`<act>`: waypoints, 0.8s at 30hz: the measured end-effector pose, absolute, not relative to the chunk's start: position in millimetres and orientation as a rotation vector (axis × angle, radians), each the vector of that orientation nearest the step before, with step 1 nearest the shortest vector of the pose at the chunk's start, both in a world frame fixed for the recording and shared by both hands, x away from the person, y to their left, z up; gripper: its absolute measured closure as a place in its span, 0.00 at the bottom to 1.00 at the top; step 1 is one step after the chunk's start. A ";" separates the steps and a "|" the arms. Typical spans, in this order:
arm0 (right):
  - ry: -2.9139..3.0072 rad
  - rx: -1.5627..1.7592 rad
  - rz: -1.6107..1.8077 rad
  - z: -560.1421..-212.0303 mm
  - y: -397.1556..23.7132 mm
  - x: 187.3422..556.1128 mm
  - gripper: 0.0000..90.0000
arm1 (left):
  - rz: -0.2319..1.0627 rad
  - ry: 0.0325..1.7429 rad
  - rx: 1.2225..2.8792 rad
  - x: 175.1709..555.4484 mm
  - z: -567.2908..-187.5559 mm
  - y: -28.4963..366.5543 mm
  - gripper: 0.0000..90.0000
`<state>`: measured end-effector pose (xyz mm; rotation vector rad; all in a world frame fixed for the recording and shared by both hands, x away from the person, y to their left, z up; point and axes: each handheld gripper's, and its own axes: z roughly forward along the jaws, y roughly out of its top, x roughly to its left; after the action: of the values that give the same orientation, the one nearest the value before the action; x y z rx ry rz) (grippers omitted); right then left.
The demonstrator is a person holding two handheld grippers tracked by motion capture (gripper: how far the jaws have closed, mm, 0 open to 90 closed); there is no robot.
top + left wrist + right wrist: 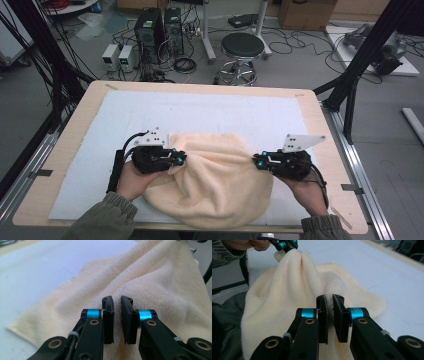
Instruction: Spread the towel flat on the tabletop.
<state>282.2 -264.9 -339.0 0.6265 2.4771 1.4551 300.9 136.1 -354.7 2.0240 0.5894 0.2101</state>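
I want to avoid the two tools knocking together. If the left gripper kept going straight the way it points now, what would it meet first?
The cream towel itself: the left gripper is shut on a fold of it, and the cloth rises directly ahead. Beyond that ridge, the right gripper faces it across the towel, though how far off is hard to judge.

I can read no text, label, brand, number or sign from here. The white box (110,56) and its twin on the floor beyond the tabletop's far left corner each carry a small lit display, but the digits are too small for me to make out. The grey plate (303,142) near the tabletop's right edge has a few dark dots on it, not characters. The right-hand blue ring (356,313) in the right gripper view may bear fine print, too blurred for me to read.
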 end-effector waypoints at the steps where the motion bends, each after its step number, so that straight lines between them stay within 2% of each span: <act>1: 2.478 0.615 1.450 -335.5 -264.7 279.4 0.92 | 0.222 0.578 2.032 297.5 -351.4 136.6 0.90; 5: 2.535 0.561 1.432 -341.9 -251.4 263.4 0.92 | 0.249 0.571 2.066 275.3 -356.0 153.0 0.90; 11: 2.754 0.520 1.428 -393.3 -213.7 240.0 0.91 | 0.151 0.637 2.093 233.9 -387.2 188.5 0.90; 13: 2.810 0.493 1.394 -406.3 -205.3 232.5 0.86 | 0.137 0.623 2.107 226.0 -392.0 192.9 0.89; 14: 2.816 0.492 1.397 -408.0 -203.9 229.6 0.80 | 0.135 0.619 2.105 224.5 -391.9 193.8 0.88; 18: 2.717 0.496 1.533 -391.8 -214.6 230.1 0.63 | 0.148 0.589 2.044 230.5 -380.6 193.7 0.72; 20: 2.633 0.520 1.570 -379.6 -225.1 235.1 0.62 | 0.182 0.574 2.017 237.4 -374.1 192.6 0.66; 24: 2.512 0.610 1.586 -371.5 -242.7 257.4 0.62 | 0.255 0.570 1.991 260.0 -372.0 186.3 0.62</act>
<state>257.4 -242.7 -371.5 0.6100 2.5120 1.5859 260.0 186.3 -372.0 1.9915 0.5695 0.2548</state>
